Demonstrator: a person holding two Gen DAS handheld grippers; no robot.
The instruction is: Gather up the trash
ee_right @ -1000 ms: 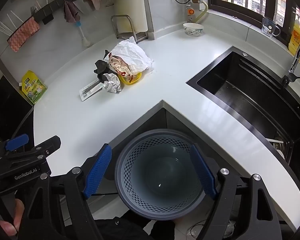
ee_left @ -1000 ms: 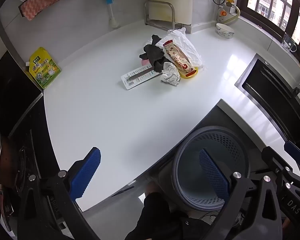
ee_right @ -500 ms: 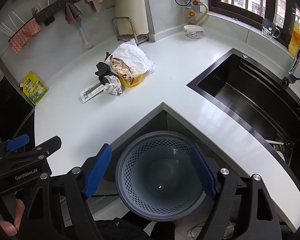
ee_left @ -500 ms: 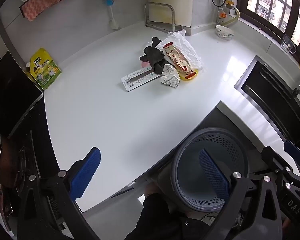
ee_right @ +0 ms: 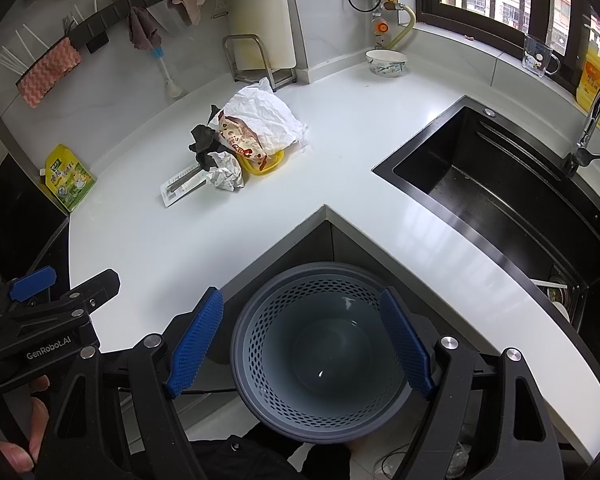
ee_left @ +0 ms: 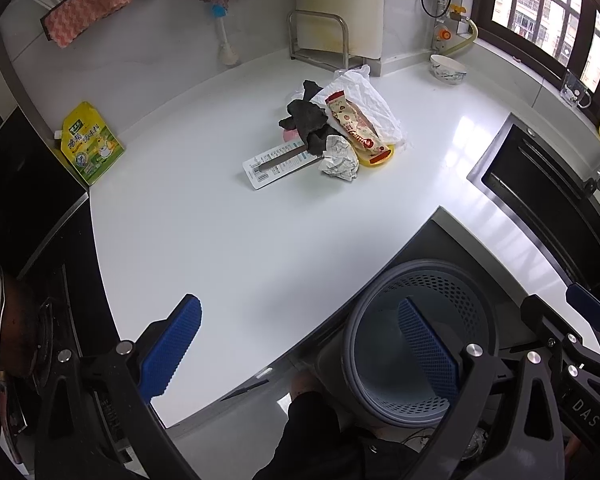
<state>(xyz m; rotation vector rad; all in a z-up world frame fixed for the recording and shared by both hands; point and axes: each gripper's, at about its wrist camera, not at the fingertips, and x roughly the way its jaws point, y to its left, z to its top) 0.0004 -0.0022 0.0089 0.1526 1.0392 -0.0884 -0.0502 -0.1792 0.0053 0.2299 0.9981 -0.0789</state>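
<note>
Below the inner corner of a white L-shaped table (ee_right: 204,240), a grey perforated bin (ee_right: 320,344), empty inside, set at the person's knees, probably so trash can be dropped straight down off the edge. Well apart from it, toward the back wall: a trash pile (ee_left: 332,132), bunched together and untouched. In the pile, a crumpled white paper ball (ee_left: 339,157), a flat printed card (ee_left: 278,163), black crumpled scraps (ee_left: 306,120), a red-and-tan snack wrapper (ee_left: 354,128) lying over a yellow lid (ee_left: 374,158), and a white plastic bag (ee_left: 370,98) behind. Beside the wall on the left, a green-yellow pouch (ee_left: 90,142), standing apart from the pile, so likely not trash.

Left gripper (ee_left: 300,336) spread wide, holding nothing, hanging above the table's near edge. Right gripper (ee_right: 300,338) also spread wide and empty, framing the bin's mouth. On the right, a black sink (ee_right: 512,196); by the window, a small bowl (ee_right: 386,62).

Compared with one second ago: hardly any change. Both grippers as wide and as empty as before; pile, bin and pouch unmoved. Only a slight drift of the left view, pile a touch higher in frame.
</note>
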